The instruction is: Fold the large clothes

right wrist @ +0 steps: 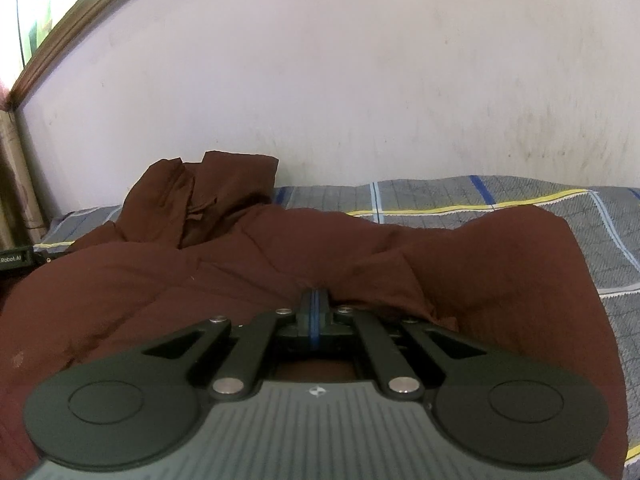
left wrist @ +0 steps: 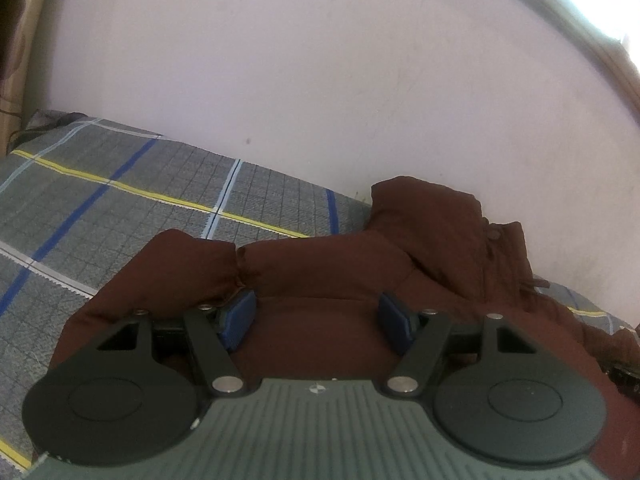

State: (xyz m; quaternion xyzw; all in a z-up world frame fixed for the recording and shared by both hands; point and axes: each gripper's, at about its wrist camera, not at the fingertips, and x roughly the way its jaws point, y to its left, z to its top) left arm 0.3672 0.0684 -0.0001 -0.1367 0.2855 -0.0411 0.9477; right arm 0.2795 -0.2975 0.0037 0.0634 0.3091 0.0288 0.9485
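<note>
Home bedroom: plaid quilted bedsheet point(left wrist: 120, 200) on bed against plain wall point(right wrist: 360, 80).

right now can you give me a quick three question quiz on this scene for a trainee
1. True or false: the right gripper's fingers are spread wide.
2. What lies under the padded brown jacket? A) grey checked bedsheet B) wooden floor C) glass table
3. Fill in: the left gripper's blue-padded fingers stand ____.

Key: 1 false, they are shut. 2 A. 3 open, with the jacket between them.
</note>
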